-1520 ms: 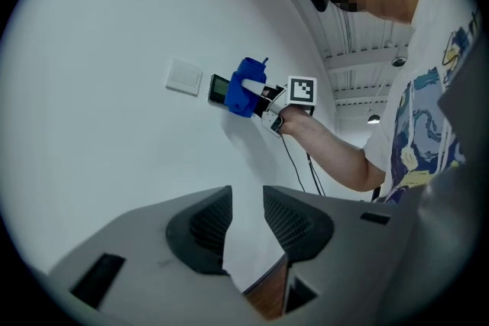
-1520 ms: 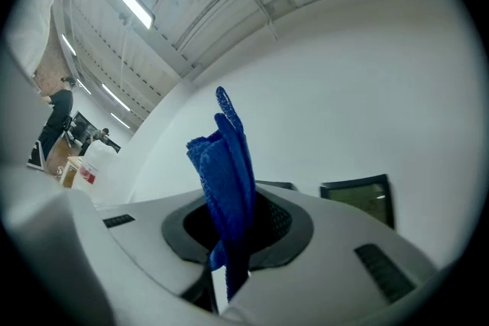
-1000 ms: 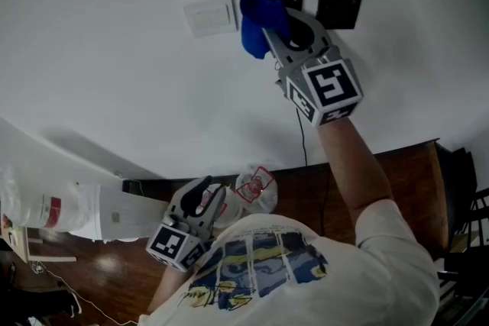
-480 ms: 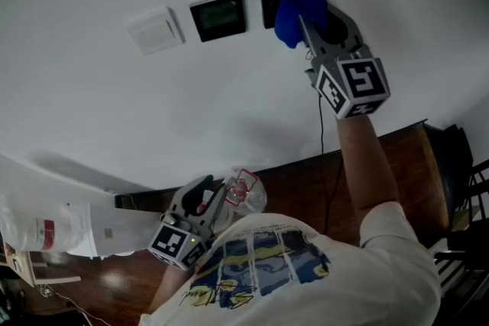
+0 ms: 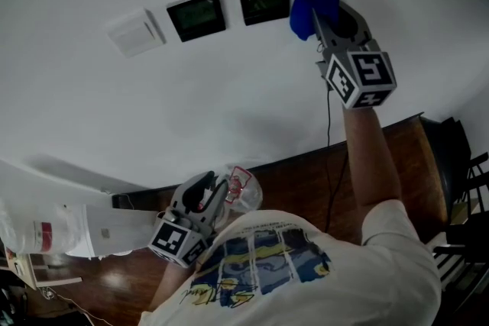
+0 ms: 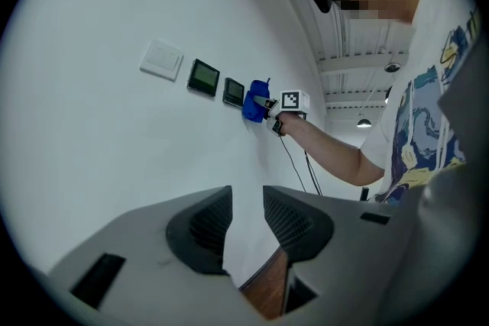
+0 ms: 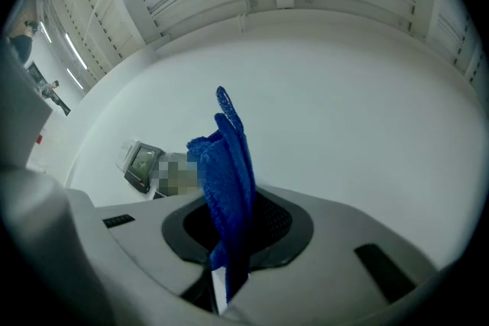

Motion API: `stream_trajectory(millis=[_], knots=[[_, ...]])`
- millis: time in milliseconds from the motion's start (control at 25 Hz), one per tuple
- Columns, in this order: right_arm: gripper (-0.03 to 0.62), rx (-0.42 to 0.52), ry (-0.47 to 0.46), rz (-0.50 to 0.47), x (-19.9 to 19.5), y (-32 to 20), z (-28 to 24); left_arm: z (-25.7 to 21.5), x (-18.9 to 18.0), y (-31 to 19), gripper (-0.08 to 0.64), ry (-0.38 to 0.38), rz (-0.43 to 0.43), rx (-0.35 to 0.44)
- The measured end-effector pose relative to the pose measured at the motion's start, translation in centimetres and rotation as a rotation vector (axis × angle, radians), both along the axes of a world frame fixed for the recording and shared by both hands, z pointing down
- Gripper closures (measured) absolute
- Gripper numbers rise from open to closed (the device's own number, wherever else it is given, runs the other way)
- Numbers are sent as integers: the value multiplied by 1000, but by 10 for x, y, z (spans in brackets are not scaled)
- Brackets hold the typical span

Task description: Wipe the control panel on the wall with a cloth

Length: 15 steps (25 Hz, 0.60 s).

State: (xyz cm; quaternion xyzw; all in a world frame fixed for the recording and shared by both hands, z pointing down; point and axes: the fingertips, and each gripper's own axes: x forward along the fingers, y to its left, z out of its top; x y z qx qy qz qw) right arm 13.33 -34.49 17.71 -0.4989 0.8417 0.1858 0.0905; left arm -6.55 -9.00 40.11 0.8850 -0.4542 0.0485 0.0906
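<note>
White wall (image 5: 229, 103) fills the head view, and high on it the right hand-held gripper (image 5: 321, 17) is clamped on a blue cloth (image 5: 312, 2). Its own view shows the jaws pinching the cloth's lower folds, with the rest standing past the tips as a loose bunch. The cloth sits against bare wall just at 3 o'clock of the near panel (image 5: 263, 1), close to its edge but, as far as I can tell, not on it. Further toward 9 o'clock come the far panel (image 5: 196, 15) and then a white switch plate (image 5: 134, 32), each a little lower than the last. A cable (image 5: 328, 126) runs down the wall toward 6 o'clock to the wooden worktop (image 5: 306, 173). Down at 7 o'clock the left hand-held gripper (image 5: 200, 198) hangs by the person's chest, jaws a little apart with nothing between them; only wall and wood show through the gap. To wipe well from here, I judge the stroke should run toward 9 o'clock along the row's slight downward slant. The bunch should be pressed flat so that cloth, not the hard jaw tips, meets the dark glass. Pressure is best kept light and even, since these look like screens that a firm push might trigger. The grip is low on the cloth, so the free part may fold back; angling the gripper so the cloth trails should keep it spread.
</note>
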Motion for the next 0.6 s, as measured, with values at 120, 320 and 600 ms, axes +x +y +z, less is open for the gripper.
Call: stream_trajectory(millis=[120,320,600], knots=[[508,33,-13,-47,-18,30,-11,-3,-7,3,448,11,-15,2],[508,64,0,-216,-98,80,-19,-8,-28,12,448,17,-28,18],[508,32,53,-358,-217,81,2,2,-76,33,448,-2,-73,-4]])
